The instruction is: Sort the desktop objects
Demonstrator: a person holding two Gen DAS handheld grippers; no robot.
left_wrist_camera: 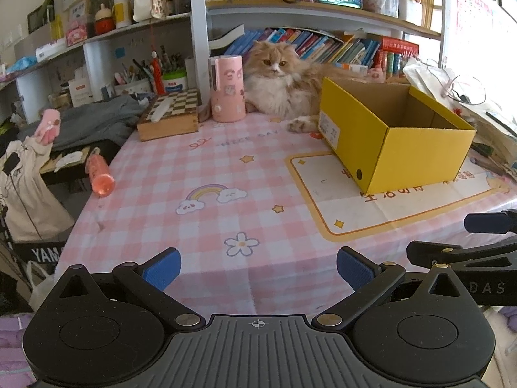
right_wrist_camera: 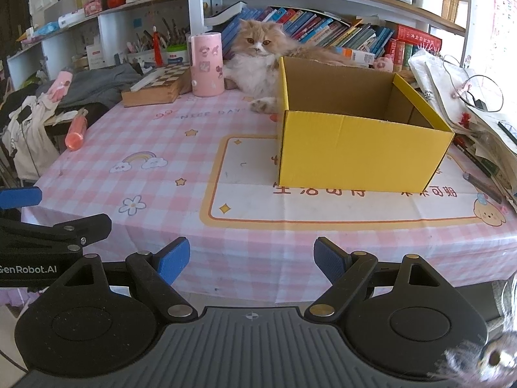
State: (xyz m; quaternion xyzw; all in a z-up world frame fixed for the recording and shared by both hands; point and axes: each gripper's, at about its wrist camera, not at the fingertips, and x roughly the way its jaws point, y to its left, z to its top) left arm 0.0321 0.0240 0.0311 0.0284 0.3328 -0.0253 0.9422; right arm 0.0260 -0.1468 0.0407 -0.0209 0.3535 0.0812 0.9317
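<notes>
An open yellow cardboard box (left_wrist_camera: 416, 152) (right_wrist_camera: 362, 148) stands on the right half of the pink checked tablecloth (left_wrist_camera: 200, 174) (right_wrist_camera: 152, 135), and nothing shows inside it. An orange-pink bottle (left_wrist_camera: 100, 174) (right_wrist_camera: 76, 131) lies at the table's left edge. A pink cylinder holder (left_wrist_camera: 227, 89) (right_wrist_camera: 206, 64) and a wooden chess box (left_wrist_camera: 169, 114) (right_wrist_camera: 155, 85) stand at the back. My left gripper (left_wrist_camera: 258, 268) hovers over the near table edge, open, with nothing between its blue pads. My right gripper (right_wrist_camera: 252, 258) is open and empty beside it.
A fluffy orange-and-white cat (left_wrist_camera: 284, 80) (right_wrist_camera: 258, 61) lies behind the box. Shelves of books and stationery fill the back. Papers and cables (right_wrist_camera: 465, 97) pile up at the right. Clothes (left_wrist_camera: 93, 123) lie left of the table.
</notes>
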